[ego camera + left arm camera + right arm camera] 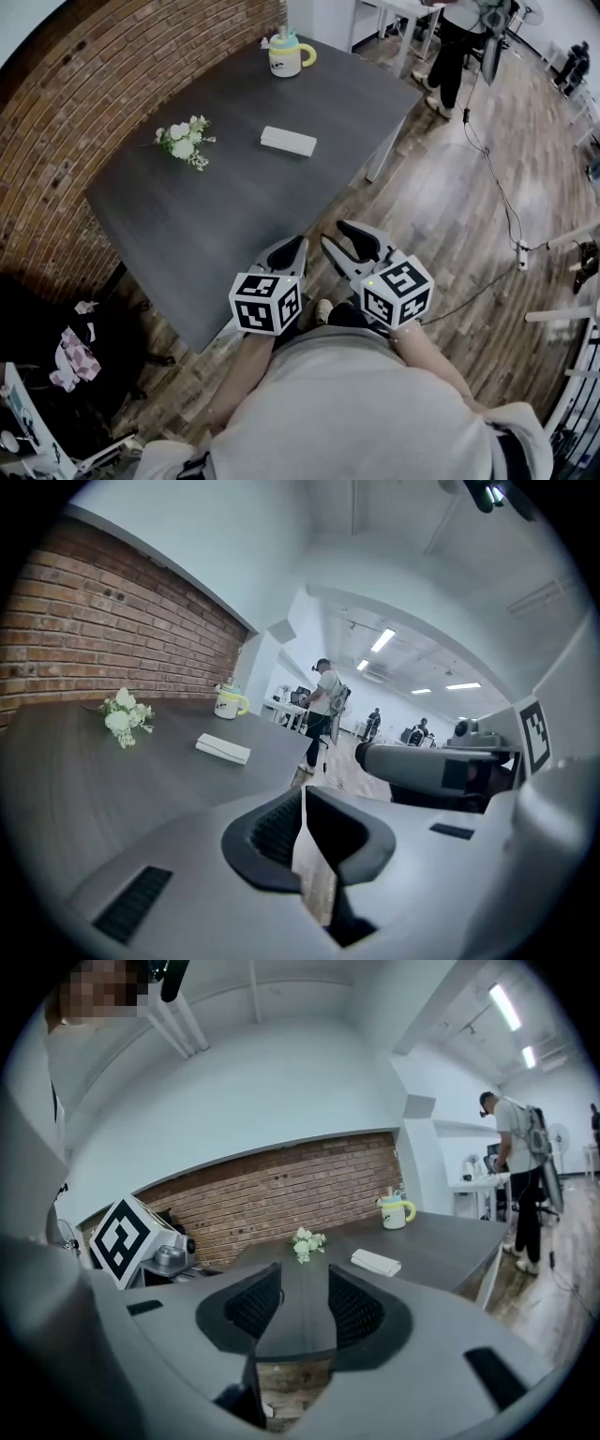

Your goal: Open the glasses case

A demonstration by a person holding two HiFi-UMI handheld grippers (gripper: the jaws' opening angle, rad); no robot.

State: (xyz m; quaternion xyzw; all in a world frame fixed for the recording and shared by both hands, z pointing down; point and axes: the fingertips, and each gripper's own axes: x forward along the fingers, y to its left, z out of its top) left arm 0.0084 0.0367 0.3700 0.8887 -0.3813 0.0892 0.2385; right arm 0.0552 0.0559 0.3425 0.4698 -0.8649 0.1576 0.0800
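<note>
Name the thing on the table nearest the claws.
The flat white glasses case. The flower sprig lies further off to the left, and the yellow-handled mug stands at the far end.

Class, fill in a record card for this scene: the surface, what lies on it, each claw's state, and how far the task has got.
Surface: dark grey rectangular table beside a red brick wall
Task item: flat white rectangular glasses case near the table's middle, apparently closed
Other items: small bunch of white flowers; cream mug with yellow handle at the far end
Left claw: shut, nothing between
Right claw: open, nothing between
Progress: both claws near the table's front edge, well short of the case; not started
</note>
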